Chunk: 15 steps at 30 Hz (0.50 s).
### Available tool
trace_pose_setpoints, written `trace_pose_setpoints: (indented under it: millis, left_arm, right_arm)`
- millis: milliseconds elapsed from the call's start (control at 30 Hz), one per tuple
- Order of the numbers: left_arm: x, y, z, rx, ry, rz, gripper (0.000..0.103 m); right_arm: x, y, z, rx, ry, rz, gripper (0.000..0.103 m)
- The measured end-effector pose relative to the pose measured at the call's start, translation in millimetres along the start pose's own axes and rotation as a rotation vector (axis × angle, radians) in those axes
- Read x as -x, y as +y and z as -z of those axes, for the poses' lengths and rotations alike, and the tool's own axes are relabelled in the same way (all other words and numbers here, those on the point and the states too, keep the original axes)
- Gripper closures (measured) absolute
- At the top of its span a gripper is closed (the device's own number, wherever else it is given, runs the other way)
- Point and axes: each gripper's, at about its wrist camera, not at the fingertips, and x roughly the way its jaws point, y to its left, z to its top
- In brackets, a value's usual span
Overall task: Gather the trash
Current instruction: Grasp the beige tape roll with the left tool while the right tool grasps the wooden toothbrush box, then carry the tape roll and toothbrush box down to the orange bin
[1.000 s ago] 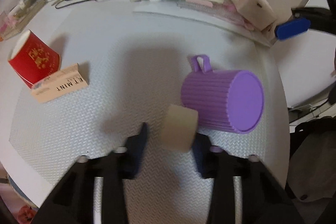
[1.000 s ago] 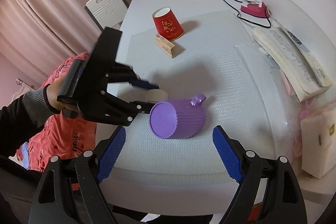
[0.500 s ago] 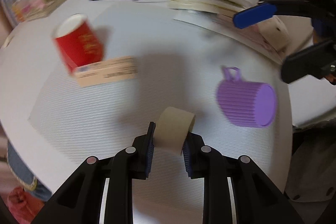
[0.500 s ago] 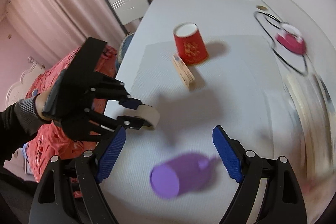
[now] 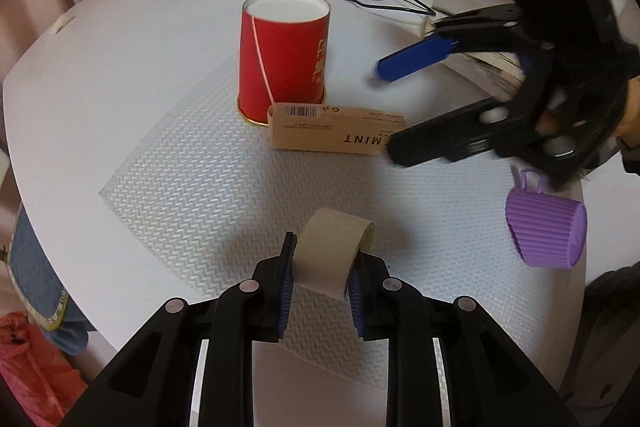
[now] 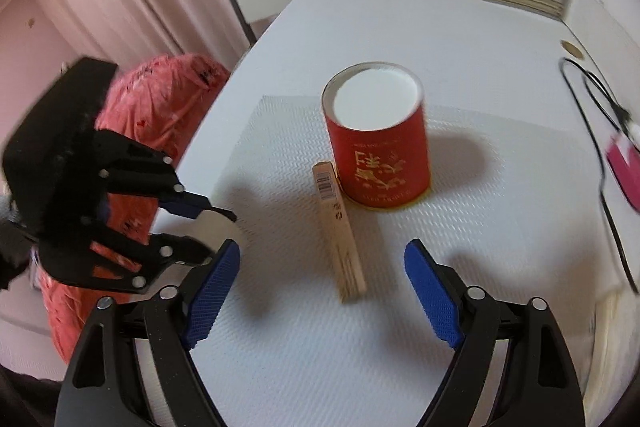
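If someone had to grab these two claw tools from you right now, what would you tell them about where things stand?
Left claw: shut on the cardboard tape core, lifted just above the textured mat.
Right claw: nothing gripped, jaws closing, pointed at the tan mint box, which lies between its tips but is not pinched.
Red paper cup: upside down on the mat, right against the box.
Purple ribbed cup: on its side near the table edge.
Done: the core is picked up.
Left: drop the core wherever the trash goes (no bin in view), then probably the box and the red cup.
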Motion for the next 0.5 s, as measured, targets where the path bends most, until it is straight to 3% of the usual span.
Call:
trace_pose_setpoints:
  millis: [100, 167, 267, 500]
  left_arm:
    - [-2, 2, 4, 0.017, -0.004, 0.009, 0.078]
    - [2, 3, 10, 0.026, -0.007, 0.007, 0.078]
    - [5, 4, 15, 0.033, -0.010, 0.014, 0.078]
    - [16, -4, 16, 0.034, -0.021, 0.010, 0.078]
  right_arm:
    - [-23, 1, 0, 0.035, 0.052, 0.016, 0.053]
    - [-31, 0, 3, 0.050, 0.058, 0.034, 0.057]
    - [-29, 0, 6, 0.065, 0.052, 0.083, 0.088]
    - [-10, 3, 18, 0.052, 0.046, 0.033, 0.088]
